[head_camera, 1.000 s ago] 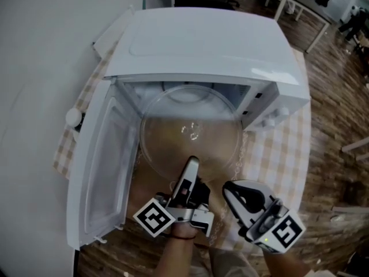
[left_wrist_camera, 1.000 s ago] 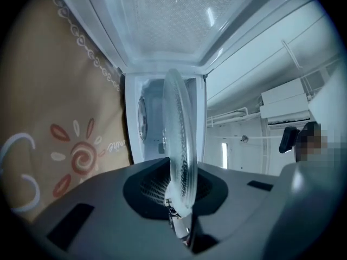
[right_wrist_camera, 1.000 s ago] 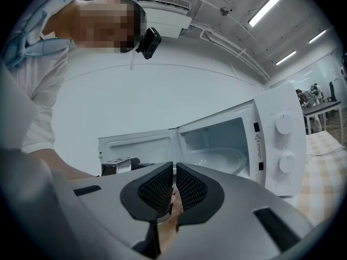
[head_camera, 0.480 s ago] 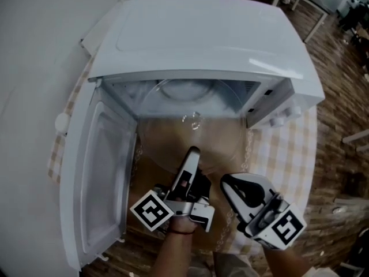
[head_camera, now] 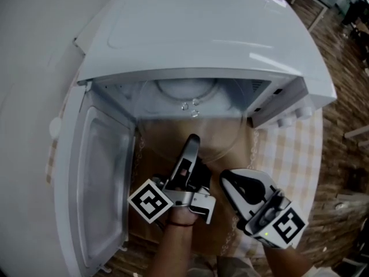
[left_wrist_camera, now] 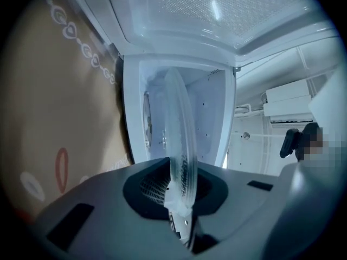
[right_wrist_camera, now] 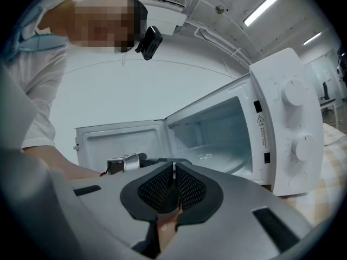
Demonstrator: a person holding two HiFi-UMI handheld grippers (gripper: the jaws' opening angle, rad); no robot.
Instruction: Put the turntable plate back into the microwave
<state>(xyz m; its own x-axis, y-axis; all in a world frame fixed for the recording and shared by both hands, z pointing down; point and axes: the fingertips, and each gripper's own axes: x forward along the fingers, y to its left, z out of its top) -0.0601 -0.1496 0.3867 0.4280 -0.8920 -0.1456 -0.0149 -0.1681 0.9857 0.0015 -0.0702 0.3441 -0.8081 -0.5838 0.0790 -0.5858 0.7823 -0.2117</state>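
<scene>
The glass turntable plate (head_camera: 216, 133) lies roughly level and is partway home. Its far half is already past the mouth of the microwave (head_camera: 202, 33), while its near rim hangs outside over the brown mat (head_camera: 151, 175) on the worktop (head_camera: 285, 149). Your left claw (head_camera: 193, 140) is clamped on that near rim, turned on its side so one jaw sits above the glass and one below. The plate therefore runs straight ahead of the claw into the cavity (head_camera: 124, 94), which is the line the next push should follow, I judge. The centre glints under the glass, but I cannot tell whether the plate sits over its hub. Your left forearm comes in low along the middle of the opening, with the open door (head_camera: 95, 172) just beside it on the left, so keep clear of it. Your right claw (head_camera: 230, 180) is closed on nothing. It rests just right of the left one and short of the plate, pointing level toward the microwave's front.
</scene>
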